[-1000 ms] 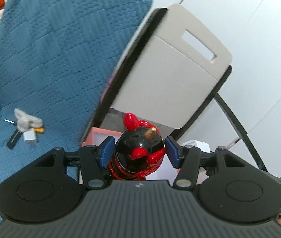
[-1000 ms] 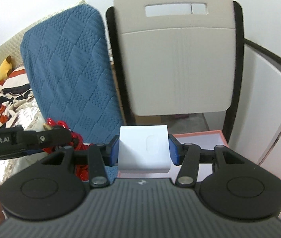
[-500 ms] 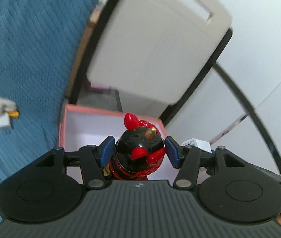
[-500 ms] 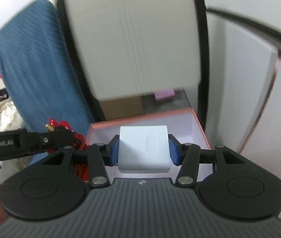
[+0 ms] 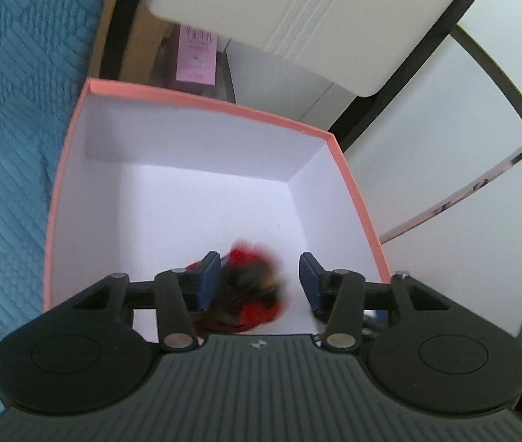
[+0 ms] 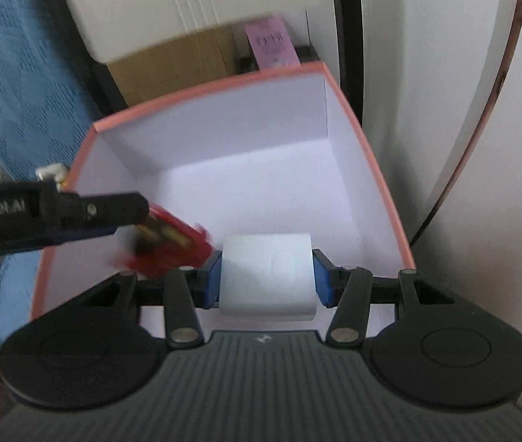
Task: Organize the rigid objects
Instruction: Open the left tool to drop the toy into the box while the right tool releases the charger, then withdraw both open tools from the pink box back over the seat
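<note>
- The left hand-held gripper (image 5: pixel 259 281) hangs over the open pink cardboard box with white inside walls (image 5: pixel 202 108).
- Its two blue pads (image 5: pixel 207 280) are wide apart.
- The small red and black toy figure (image 5: pixel 251 294) is between the pads. It looks blurry. It is close to the left pad, and there is a clear gap on the right side. I cannot tell if it touches the left pad.
- The toy is over the white inside of the box, near the front wall.
- The right hand-held gripper (image 6: pixel 266 281) is clamped on a white blocky thing with rounded corners (image 6: pixel 266 272). Both blue pads (image 6: pixel 212 281) press on its sides.
- The white block is held over the same box, just beside the toy.
- From the right wrist view, the toy (image 6: pixel 167 243) sits below the tip of the left hand-held gripper (image 6: pixel 121 208).
- The box sits beside a blue quilted blanket (image 5: pixel 14 73).
- A pink paper label (image 5: pixel 195 55) shows behind the box.
</note>
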The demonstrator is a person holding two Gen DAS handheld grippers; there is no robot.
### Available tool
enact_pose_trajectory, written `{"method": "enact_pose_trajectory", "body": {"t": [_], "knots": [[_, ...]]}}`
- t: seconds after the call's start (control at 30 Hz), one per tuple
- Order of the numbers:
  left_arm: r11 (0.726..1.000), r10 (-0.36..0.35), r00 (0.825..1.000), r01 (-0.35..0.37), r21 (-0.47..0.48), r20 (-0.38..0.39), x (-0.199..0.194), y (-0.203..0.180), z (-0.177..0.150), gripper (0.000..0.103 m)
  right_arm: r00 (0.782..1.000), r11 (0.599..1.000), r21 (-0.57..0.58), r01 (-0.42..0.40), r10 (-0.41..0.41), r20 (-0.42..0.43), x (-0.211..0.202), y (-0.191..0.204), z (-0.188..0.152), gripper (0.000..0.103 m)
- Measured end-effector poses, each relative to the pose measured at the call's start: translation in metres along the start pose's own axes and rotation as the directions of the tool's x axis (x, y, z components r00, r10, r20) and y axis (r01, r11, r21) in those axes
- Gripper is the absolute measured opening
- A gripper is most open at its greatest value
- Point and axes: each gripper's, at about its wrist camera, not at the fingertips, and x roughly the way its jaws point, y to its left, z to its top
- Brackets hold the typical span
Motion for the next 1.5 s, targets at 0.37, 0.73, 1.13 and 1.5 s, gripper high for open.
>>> {"method": "enact_pose_trajectory", "body": {"t": [0.37, 0.73, 1.13, 1.5], "knots": [[0.999, 0.032, 0.999, -0.032, -0.002, -0.043, 0.03, 0.01, -0.004, 0.054, 0.997, 0.999, 0.04, -0.013, 0.016, -0.07, 0.035, -0.017, -0.002, 0.054], [1.0, 0.016, 1.0, -0.017, 0.02, 0.026, -0.027, 0.004, -0.002, 0.054, 0.999, 0.998, 0.06, -0.034, 0.031, 0.035, -0.006, -0.007, 0.015, 0.063], [0.999, -0.013, 0.986, 0.004, 0.053, 0.165, -0.126, -0.002, 0.01, 0.055, 0.983, 0.998, -0.004, -0.066, 0.066, 0.172, -0.086, 0.042, 0.028, 0.063], [0.998, -0.006, 0.963, -0.013, 0.068, 0.268, -0.215, 0.014, 0.002, 0.055, 0.957, 0.993, -0.062, -0.099, 0.112, 0.269, -0.148, 0.097, 0.021, 0.063]]}}
